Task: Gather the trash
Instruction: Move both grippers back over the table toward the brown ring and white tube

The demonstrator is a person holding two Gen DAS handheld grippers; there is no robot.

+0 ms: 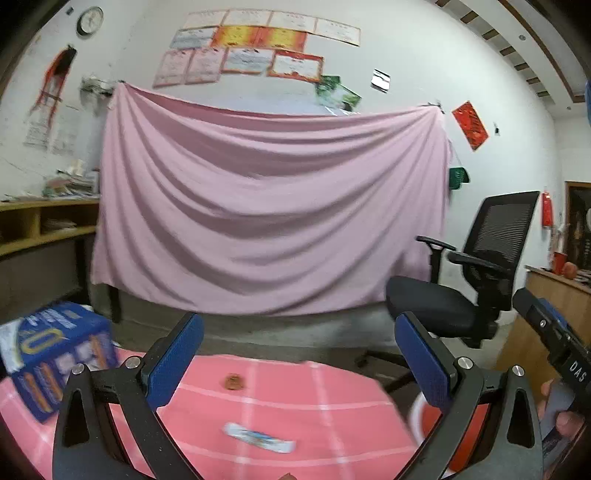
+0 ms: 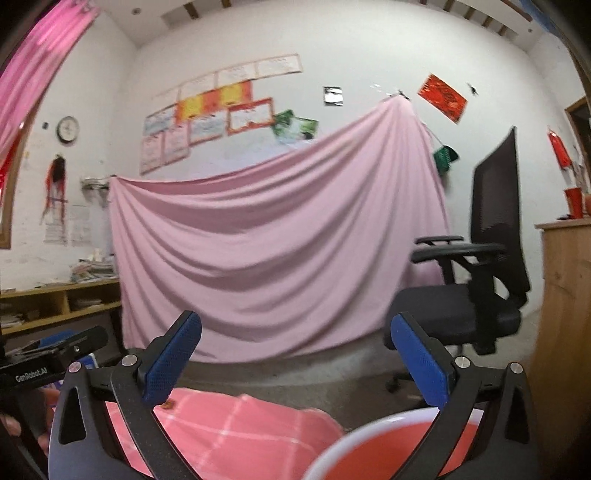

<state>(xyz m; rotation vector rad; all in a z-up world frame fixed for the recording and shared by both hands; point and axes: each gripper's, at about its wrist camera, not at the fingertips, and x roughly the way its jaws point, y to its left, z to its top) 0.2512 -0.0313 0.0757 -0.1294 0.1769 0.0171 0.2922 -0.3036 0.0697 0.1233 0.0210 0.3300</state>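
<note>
hovering both grippers, left gripper (image 1: 299, 362) and right gripper (image 2: 295, 362), fingers spread and empty; i'd drop left squarely over the wrapper (image 1: 258, 437) near the tablecloth's (image 1: 351, 387) front edge (bin (image 2: 388, 439) waits right).

Draped across the white wall, from ten to two o'clock: a wide pink cloth sheet (image 1: 269, 206). Above it, at twelve, rows of framed paper certificates (image 1: 258, 48); at eleven, a round white wall clock (image 1: 89, 20). At three o'clock, a black mesh-backed office chair (image 1: 476, 273). At nine, a low wooden shelf unit (image 1: 40, 225). At eight, a blue printed cardboard box (image 1: 55, 350).
</note>
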